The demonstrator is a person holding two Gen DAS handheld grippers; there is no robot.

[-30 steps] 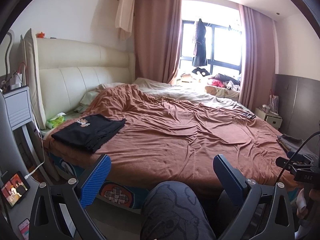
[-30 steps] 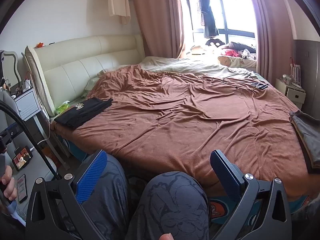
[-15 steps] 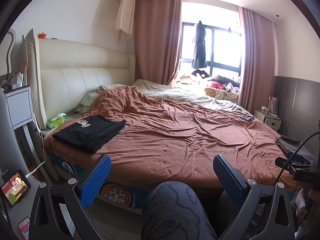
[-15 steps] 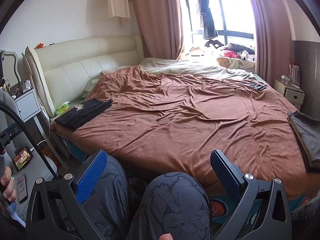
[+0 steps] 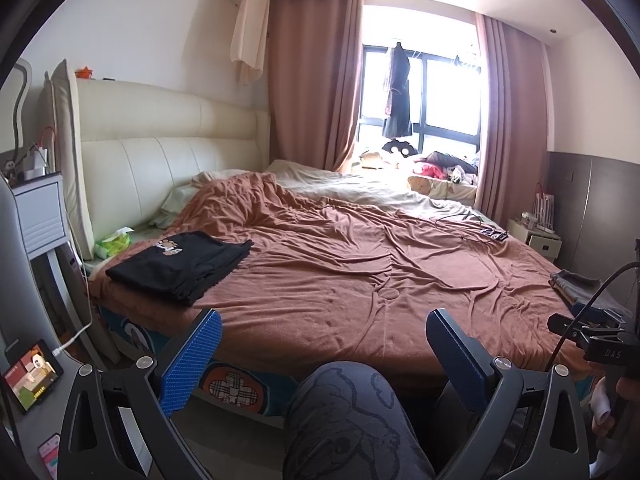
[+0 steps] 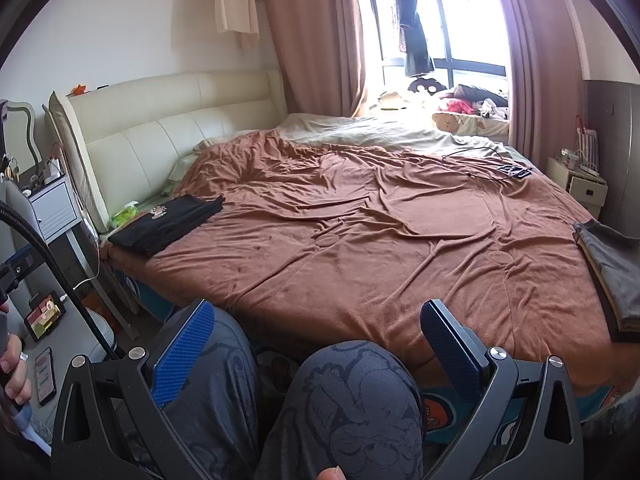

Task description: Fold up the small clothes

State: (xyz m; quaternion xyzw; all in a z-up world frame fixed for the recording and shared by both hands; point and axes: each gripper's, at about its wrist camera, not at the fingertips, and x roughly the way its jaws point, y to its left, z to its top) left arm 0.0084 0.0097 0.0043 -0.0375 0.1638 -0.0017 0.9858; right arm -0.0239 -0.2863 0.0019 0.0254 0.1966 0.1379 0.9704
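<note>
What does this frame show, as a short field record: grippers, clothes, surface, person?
left gripper: open, empty, held short of the bed
right gripper: open, empty, above the knees
black garment: folded, on the bed's near left corner
grey garment: lying flat at the bed's right edge
brown blanket: wrinkled, covering the bed
person: knees in patterned grey trousers

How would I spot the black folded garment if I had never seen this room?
Start at the big bed with the brown blanket and go to its near corner by the cream headboard. The black folded garment lies flat there, beside a green tissue pack. Its small cartoon print sets it apart from the grey pile at the opposite edge.
</note>
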